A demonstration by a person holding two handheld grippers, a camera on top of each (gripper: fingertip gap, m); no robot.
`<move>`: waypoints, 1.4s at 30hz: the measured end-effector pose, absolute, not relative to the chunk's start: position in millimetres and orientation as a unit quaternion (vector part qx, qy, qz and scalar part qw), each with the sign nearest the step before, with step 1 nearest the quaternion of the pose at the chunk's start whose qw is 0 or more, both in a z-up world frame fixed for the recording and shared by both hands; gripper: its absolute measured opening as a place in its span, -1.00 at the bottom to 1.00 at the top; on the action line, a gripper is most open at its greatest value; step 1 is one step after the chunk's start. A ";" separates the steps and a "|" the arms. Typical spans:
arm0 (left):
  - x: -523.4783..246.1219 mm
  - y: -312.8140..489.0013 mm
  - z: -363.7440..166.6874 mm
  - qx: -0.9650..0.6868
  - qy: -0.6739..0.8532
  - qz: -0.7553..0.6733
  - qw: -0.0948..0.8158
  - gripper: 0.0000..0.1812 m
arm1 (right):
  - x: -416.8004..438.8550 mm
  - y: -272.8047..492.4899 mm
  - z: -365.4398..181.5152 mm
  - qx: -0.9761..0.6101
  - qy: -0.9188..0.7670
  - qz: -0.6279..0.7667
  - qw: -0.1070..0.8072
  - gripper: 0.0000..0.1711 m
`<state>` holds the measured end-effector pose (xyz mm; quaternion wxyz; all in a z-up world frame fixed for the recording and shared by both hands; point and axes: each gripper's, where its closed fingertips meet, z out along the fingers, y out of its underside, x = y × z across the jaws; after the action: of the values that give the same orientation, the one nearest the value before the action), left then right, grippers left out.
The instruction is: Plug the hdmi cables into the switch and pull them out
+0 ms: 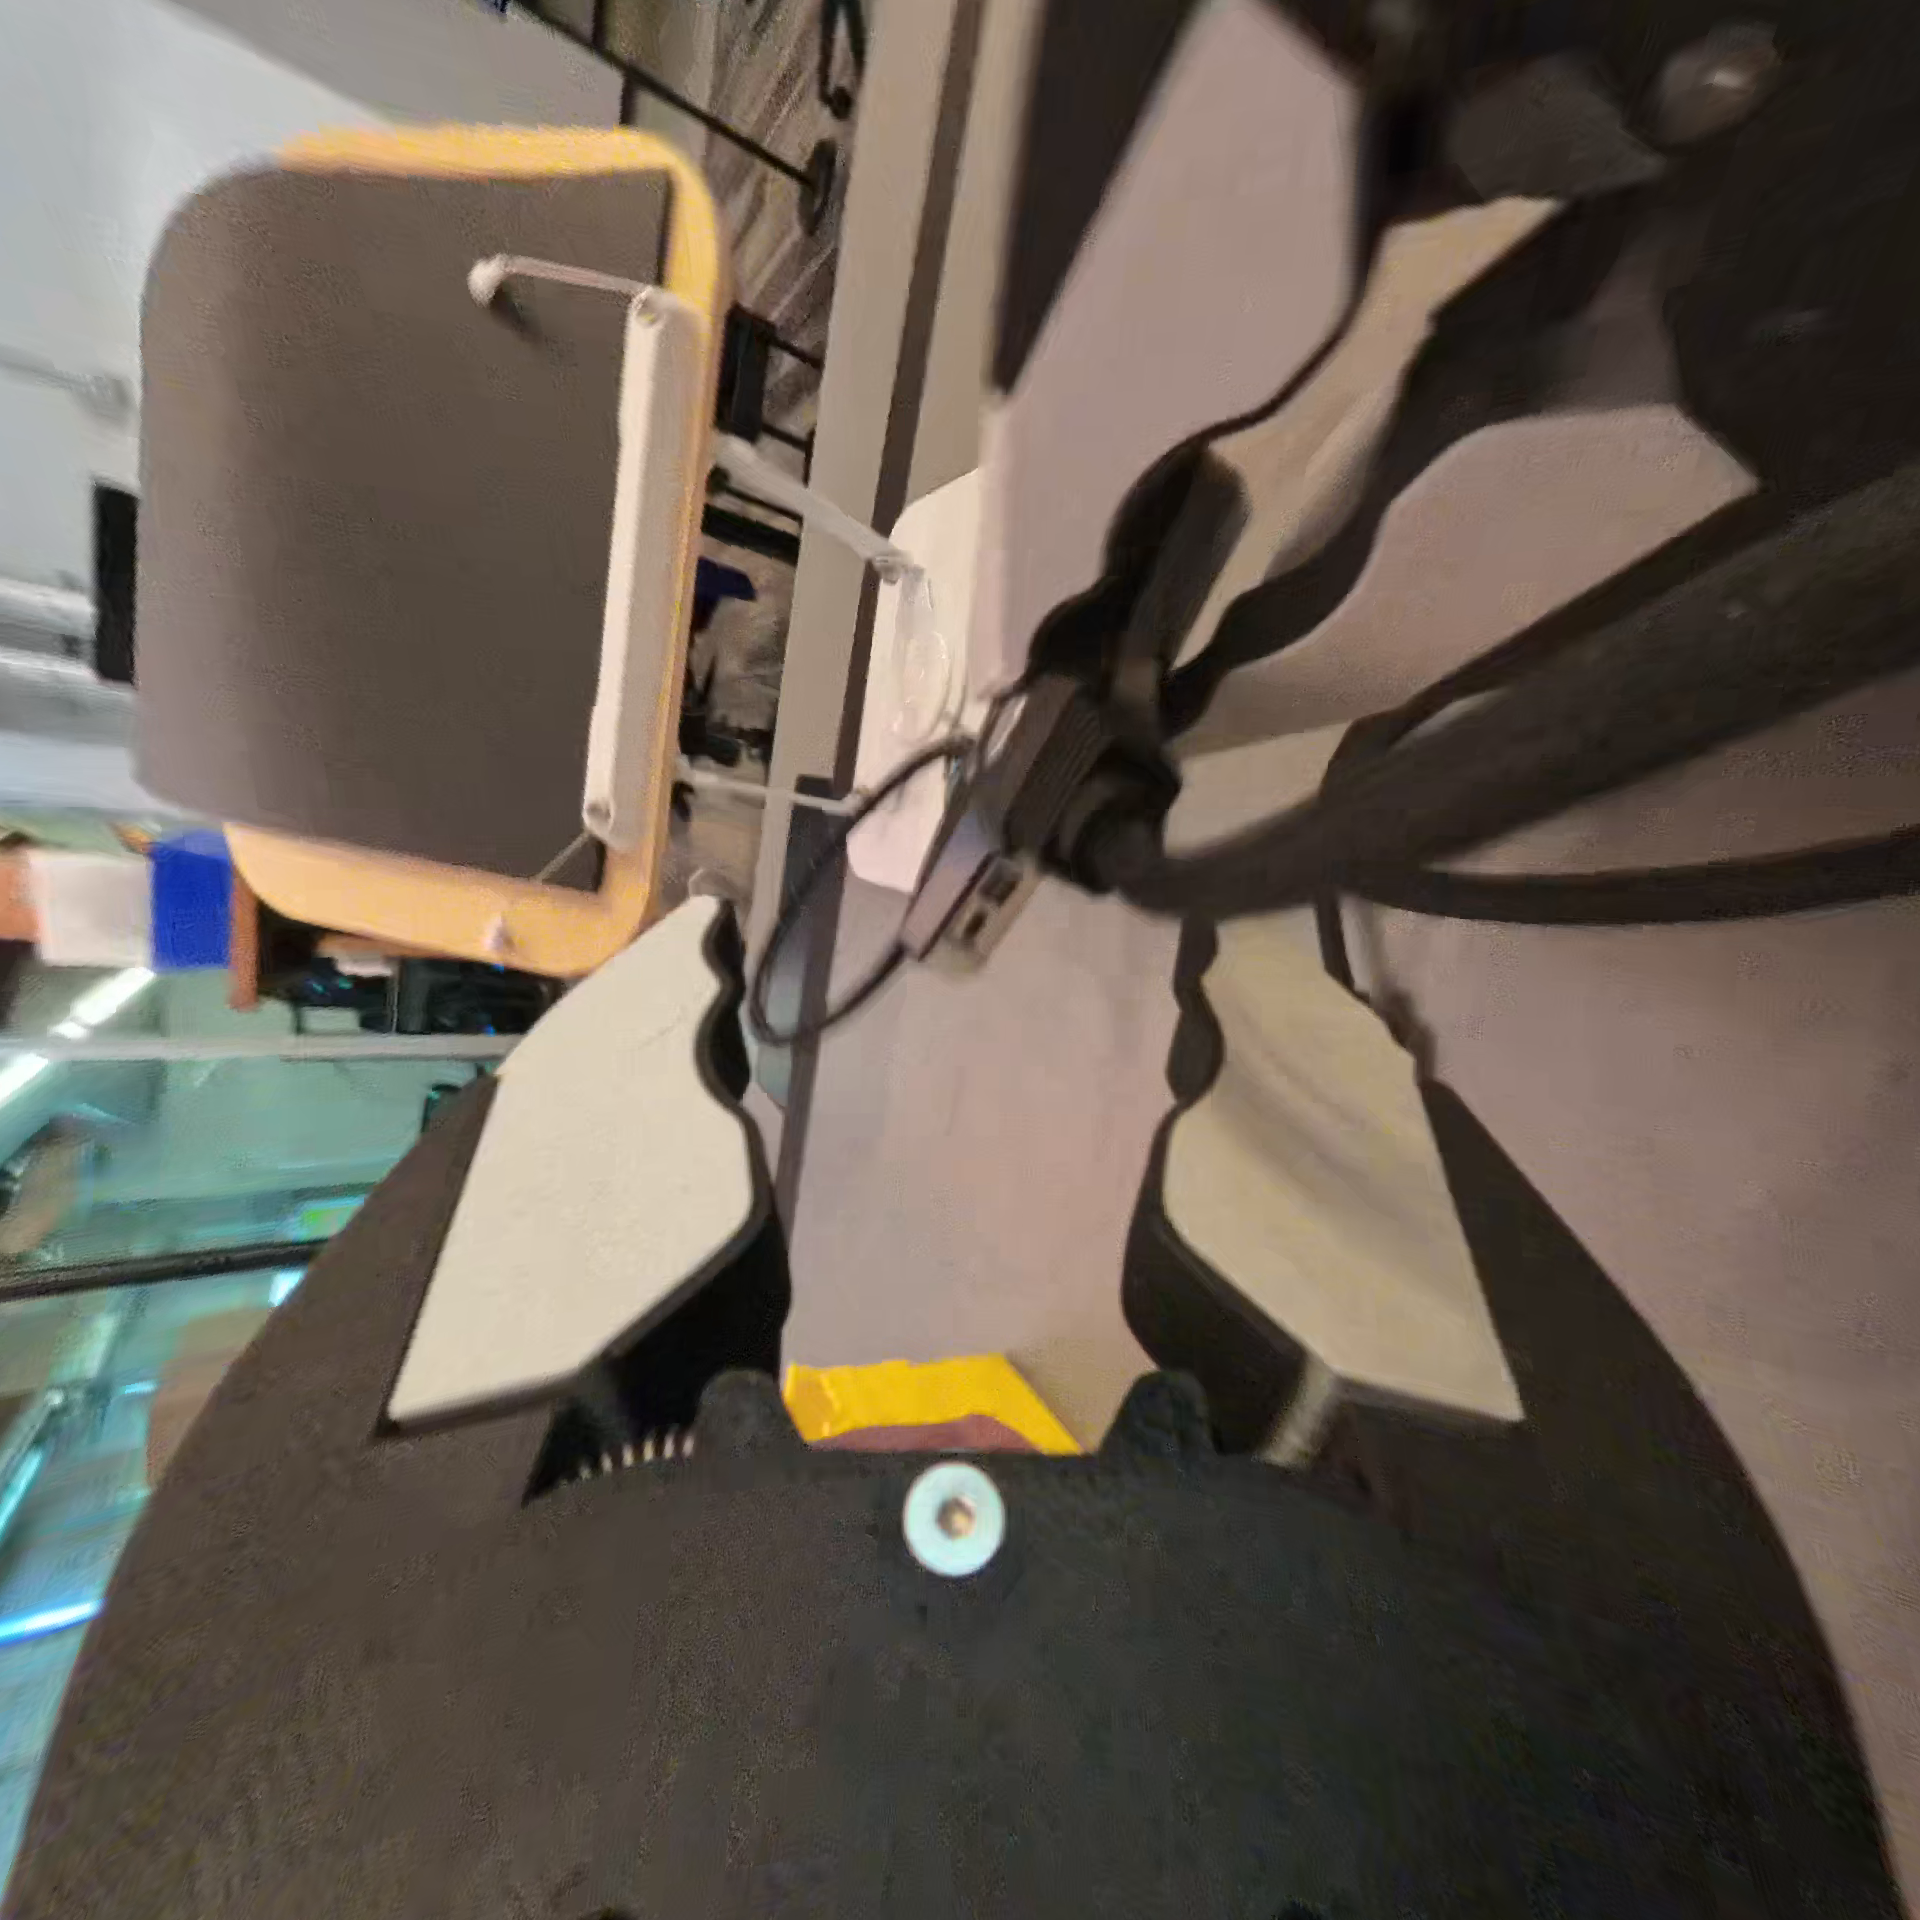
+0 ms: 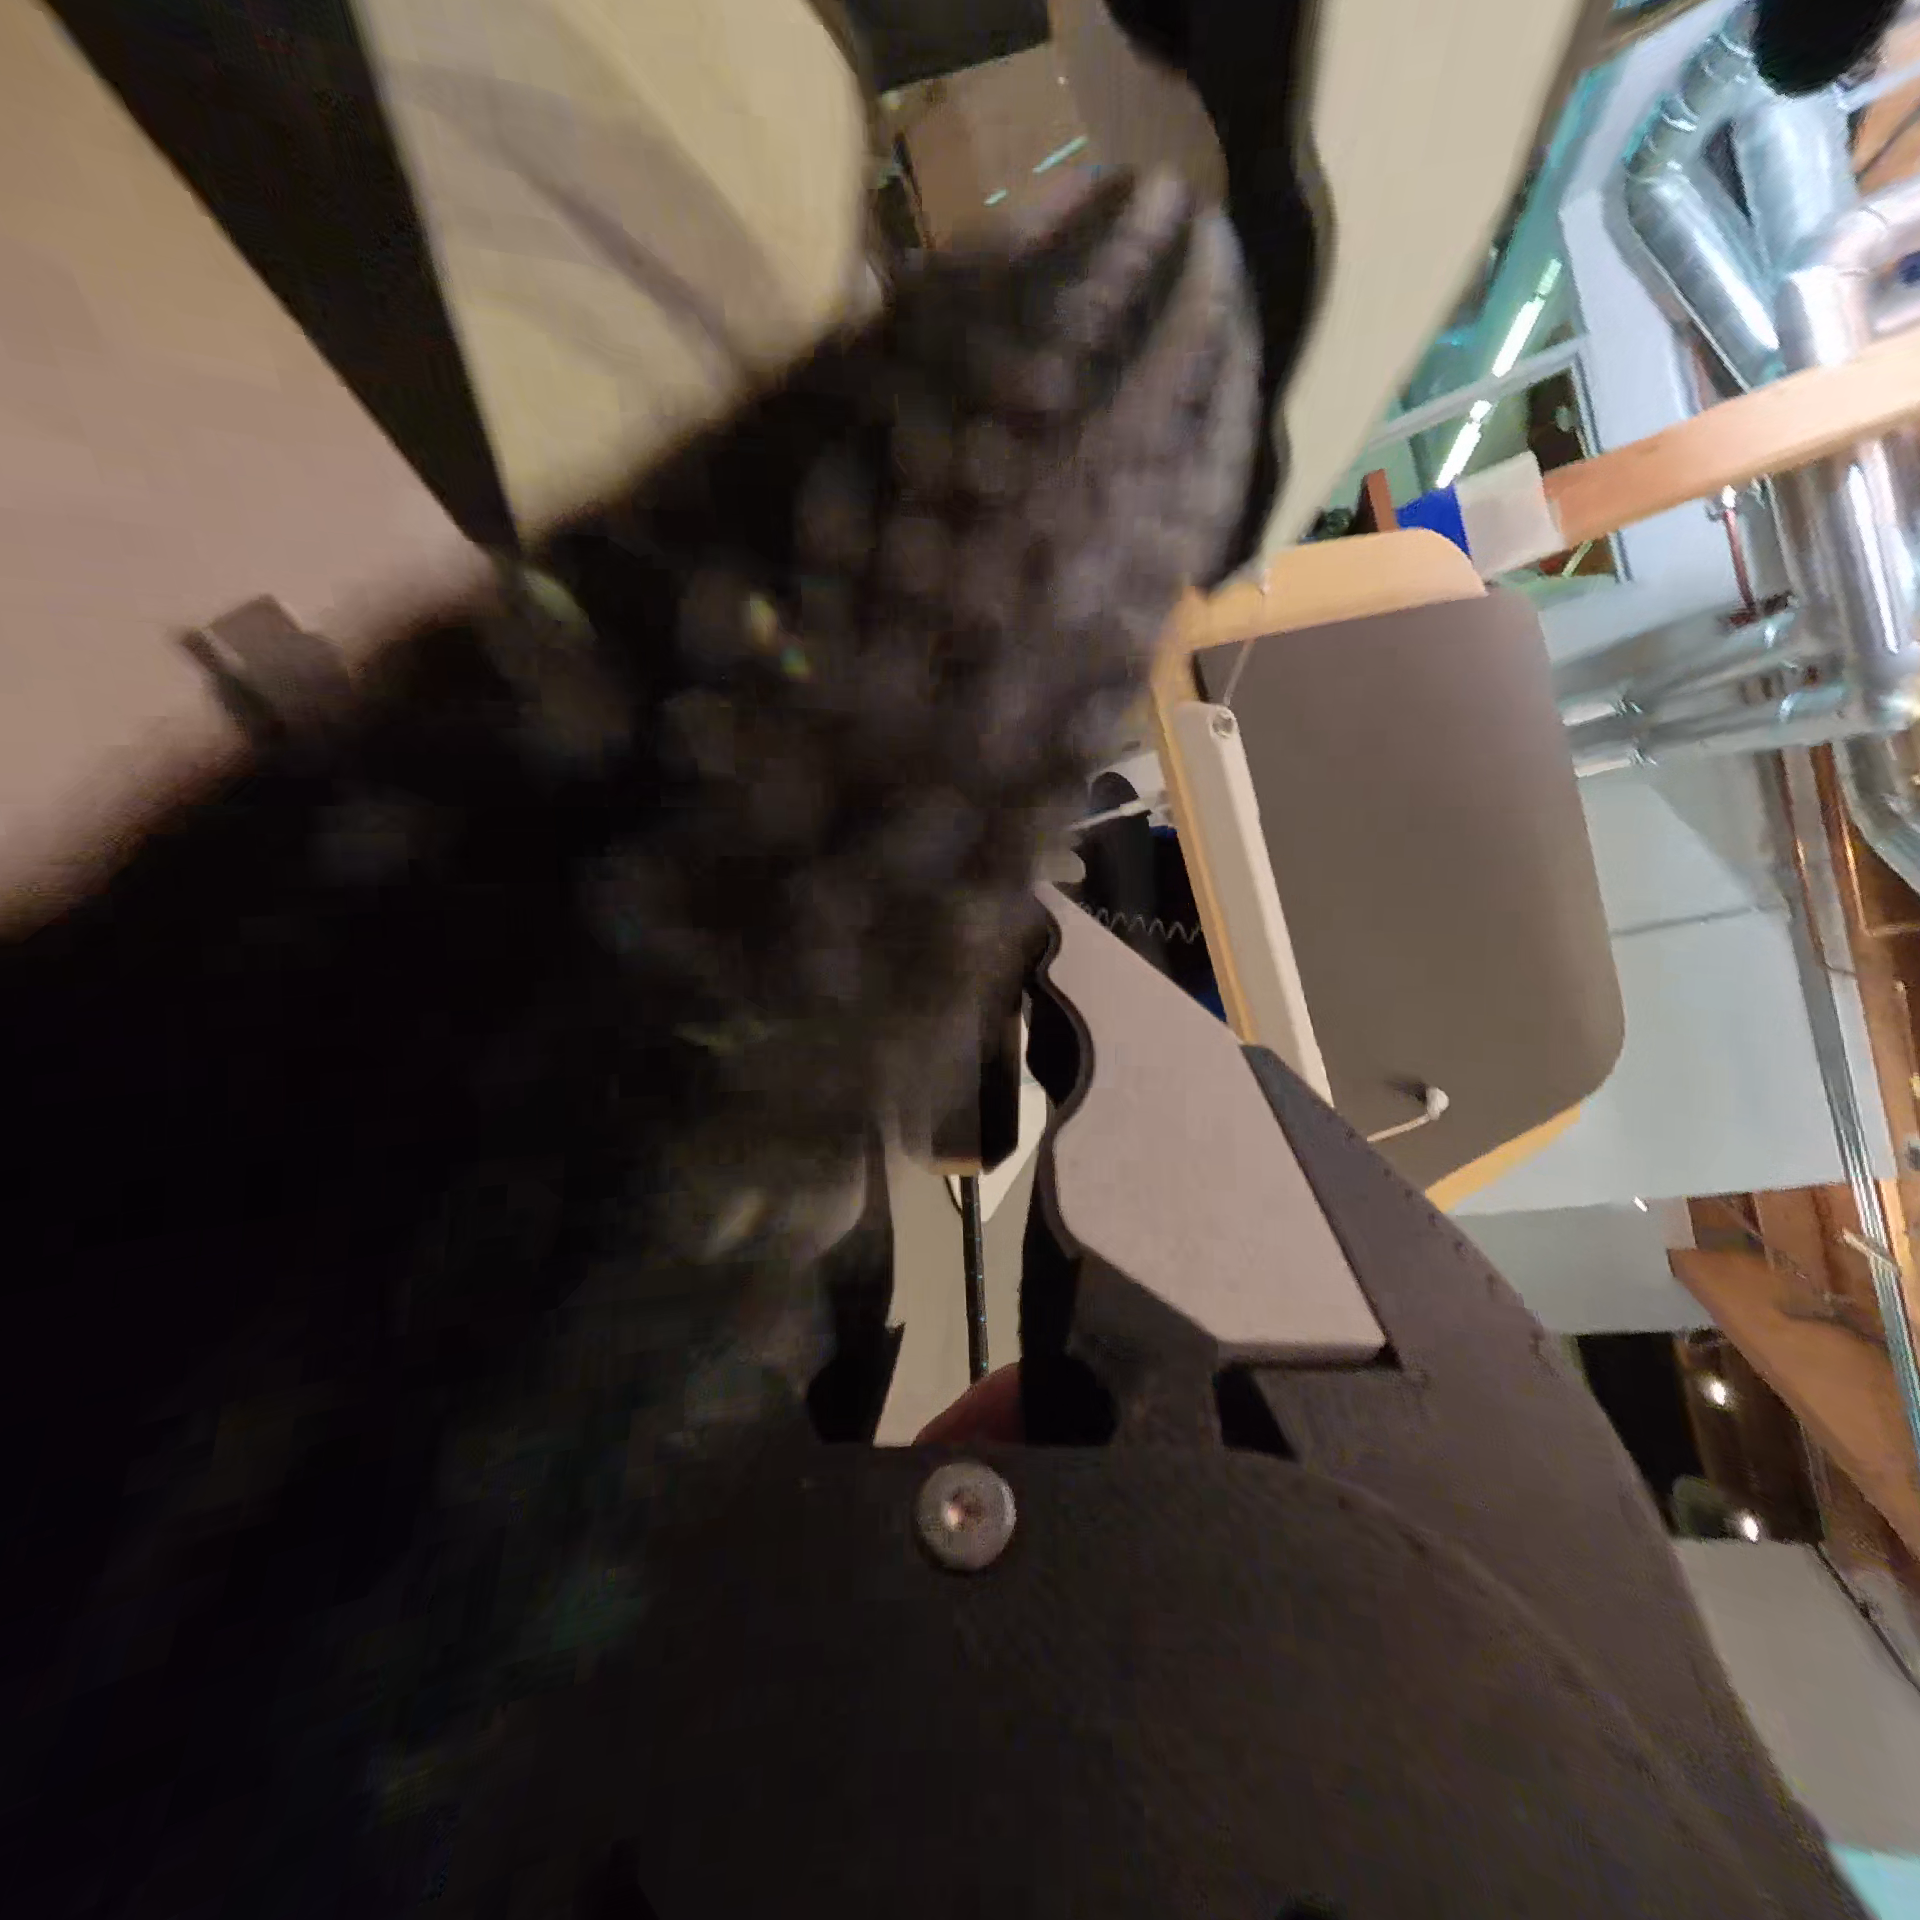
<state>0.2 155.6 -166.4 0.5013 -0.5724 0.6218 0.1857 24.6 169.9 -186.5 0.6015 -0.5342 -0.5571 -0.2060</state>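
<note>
Left gripper [image 1: 956, 997] stood released below the switch [image 1: 966, 883]; right gripper [image 1: 1132, 644] clenched an HDMI plug [image 1: 1060, 758] there. Brace the switch; keep the plug straight.

1. Ahead of me a grey panel with a wooden rim [image 1: 405, 499] stands past the pale tabletop [image 1: 956, 1195], a white bracket [image 1: 639, 566] screwed along its edge
2. Off to my left, glass partitions [image 1: 187, 1143] glow green under strip lights
3. A blue bin [image 1: 192, 899] sits on a far shelf, blurred
4. On my right side, silver ducts [image 2: 1766, 260] run beside a pale wooden beam [image 2: 1714, 442]
5. White wall [image 1: 125, 135] behind it all
</note>
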 end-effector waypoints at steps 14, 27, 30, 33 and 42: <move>5.4 149.2 -195.2 -0.547 0.667 0.134 0.488 -0.74 | 11.7 131.3 -177.9 -0.462 -0.607 -0.127 0.634 -0.70; 9.9 135.2 -175.0 -0.507 0.680 0.069 0.525 -0.77 | 32.7 155.3 -194.5 -0.496 -0.637 -0.001 0.590 -0.43; 16.1 128.5 -173.7 -0.493 0.690 0.056 0.527 -0.76 | 22.0 150.8 -196.0 -0.487 -0.643 0.043 0.589 -0.75; 18.0 126.3 -172.8 -0.486 0.693 0.046 0.530 -0.76 | 20.9 148.9 -194.5 -0.480 -0.645 0.047 0.593 -0.79; -1.3 147.5 -158.9 -0.585 0.635 -0.027 0.504 -0.47 | 49.8 174.8 -200.4 -0.533 -0.620 -0.116 0.564 -0.81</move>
<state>-1.3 147.5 -158.9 0.5039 -0.5851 0.6348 -0.0271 49.8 174.8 -200.4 0.5644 -0.5327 -0.6198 -0.1160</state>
